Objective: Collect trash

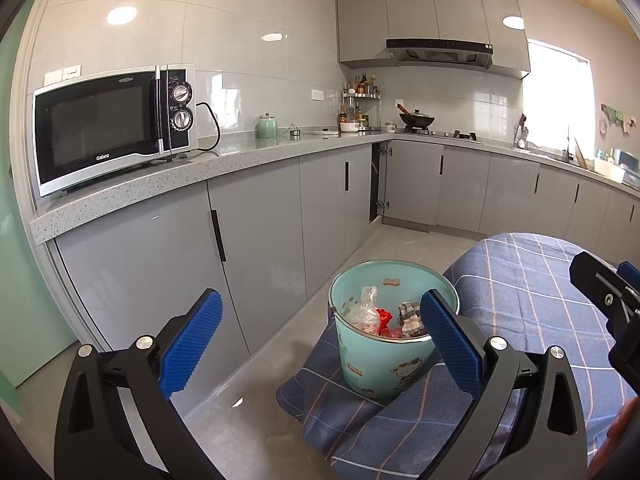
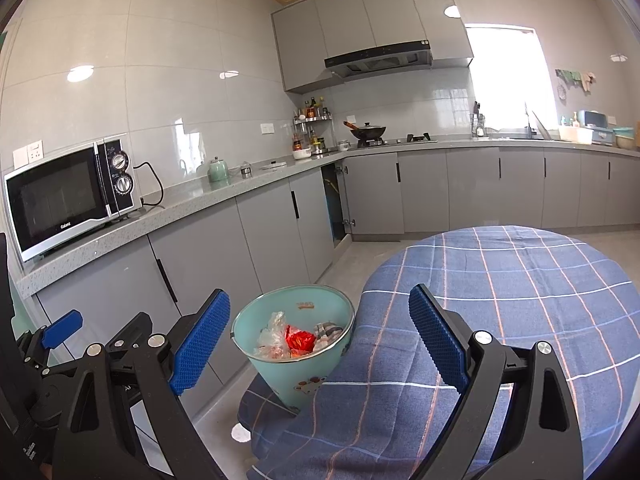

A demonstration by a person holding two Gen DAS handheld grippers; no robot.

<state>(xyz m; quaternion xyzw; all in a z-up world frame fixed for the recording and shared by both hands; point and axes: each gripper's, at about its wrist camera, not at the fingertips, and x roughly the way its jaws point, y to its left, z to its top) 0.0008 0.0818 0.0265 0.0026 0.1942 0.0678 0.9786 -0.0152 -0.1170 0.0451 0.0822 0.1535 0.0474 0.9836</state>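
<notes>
The trash bin [image 1: 386, 344] stands upright on the floor, ahead of and below both empty, wide-apart jaws, nearer the left gripper [image 1: 320, 344] than the right gripper [image 2: 320, 340].

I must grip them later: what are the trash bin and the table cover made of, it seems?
Trash bin: probably thin glossy plastic, pale teal with printed cartoons, metallic-looking rim band. Table cover: woven fabric, matte blue plaid; it drapes and folds softly at the edge.
</notes>
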